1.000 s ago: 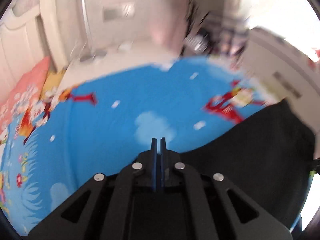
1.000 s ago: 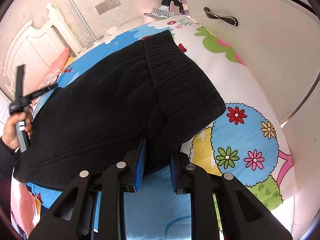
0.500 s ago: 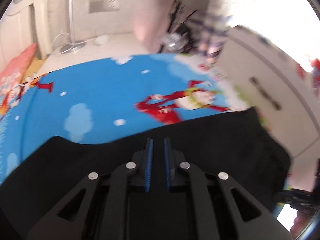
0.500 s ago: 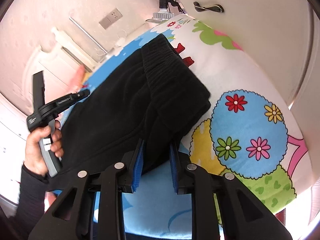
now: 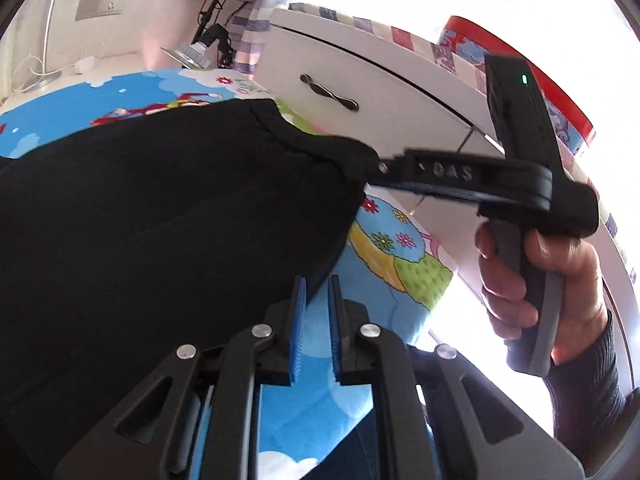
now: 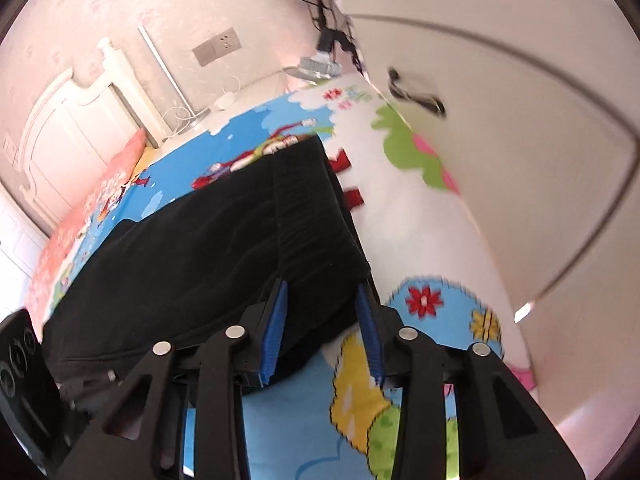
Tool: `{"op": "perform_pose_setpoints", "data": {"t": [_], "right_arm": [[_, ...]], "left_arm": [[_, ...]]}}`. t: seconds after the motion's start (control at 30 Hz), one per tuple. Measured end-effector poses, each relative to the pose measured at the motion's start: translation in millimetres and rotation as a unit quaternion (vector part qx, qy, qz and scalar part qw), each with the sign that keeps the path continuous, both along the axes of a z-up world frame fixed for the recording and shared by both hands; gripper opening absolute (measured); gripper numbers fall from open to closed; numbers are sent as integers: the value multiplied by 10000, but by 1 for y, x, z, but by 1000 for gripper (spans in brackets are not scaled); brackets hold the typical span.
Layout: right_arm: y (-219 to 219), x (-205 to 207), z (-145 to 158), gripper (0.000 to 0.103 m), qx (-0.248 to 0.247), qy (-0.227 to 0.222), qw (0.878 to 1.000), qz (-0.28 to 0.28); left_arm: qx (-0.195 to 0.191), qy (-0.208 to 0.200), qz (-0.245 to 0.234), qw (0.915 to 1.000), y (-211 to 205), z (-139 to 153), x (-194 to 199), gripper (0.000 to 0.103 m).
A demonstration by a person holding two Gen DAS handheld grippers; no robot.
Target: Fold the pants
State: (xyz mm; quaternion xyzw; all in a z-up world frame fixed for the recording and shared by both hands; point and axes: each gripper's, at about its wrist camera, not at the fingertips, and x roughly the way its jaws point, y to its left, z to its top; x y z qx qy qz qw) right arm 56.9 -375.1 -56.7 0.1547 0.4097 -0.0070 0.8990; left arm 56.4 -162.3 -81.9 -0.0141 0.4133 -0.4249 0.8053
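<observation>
Both jaws parted; black pants (image 6: 224,248) edge between right gripper (image 6: 320,320) jaws.

From my left wrist feed, raised letters on the side of the right hand-held gripper (image 5: 374,168) look like "DAS"; I read no other text anywhere.

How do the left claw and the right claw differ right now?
The left claw has a narrow gap showing only bedsheet; the right claw gapes wide with the black pants between its pads. Both have blue pads; neither visibly pinches fabric.
</observation>
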Motion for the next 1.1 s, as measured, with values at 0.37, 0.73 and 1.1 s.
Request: {"op": "perform_pose_setpoints", "data": {"t": [0.37, 0.73, 1.1], "right_arm": [[30, -4, 5, 44, -1592, 286, 9861, -388], [76, -7, 47, 81, -2094, -462, 9753, -539], [92, 69, 12, 72, -1504, -202, 9884, 36]], "left_arm": [[-353, 63, 405, 9985, 7, 7, -2, 17], [245, 54, 1531, 9879, 23, -5, 19, 29], [-367, 269, 1802, 9826, 55, 6, 31, 25]]}}
